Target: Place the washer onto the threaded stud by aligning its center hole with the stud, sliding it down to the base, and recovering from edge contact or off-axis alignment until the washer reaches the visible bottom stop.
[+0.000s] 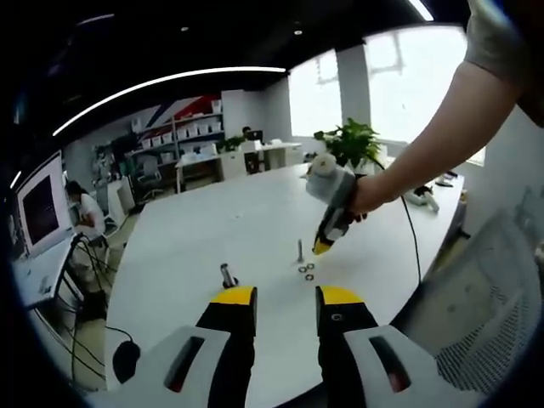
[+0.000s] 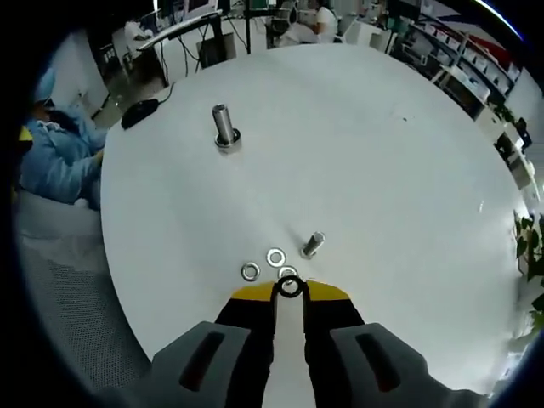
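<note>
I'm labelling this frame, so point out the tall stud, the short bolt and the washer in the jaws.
Tall grey metal threaded stud (image 2: 224, 125): right gripper view, shaft.
Short silver bolt (image 2: 312, 244): right gripper view, body.
Dark metal ring washer (image 2: 290, 288): right gripper view, rim, between the jaw tips.

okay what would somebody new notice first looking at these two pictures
In the right gripper view, the yellow-tipped right gripper pinches a small silver washer just above the white table. Two more loose washers lie ahead beside a short threaded stud; a taller steel stud stands farther off.
</note>
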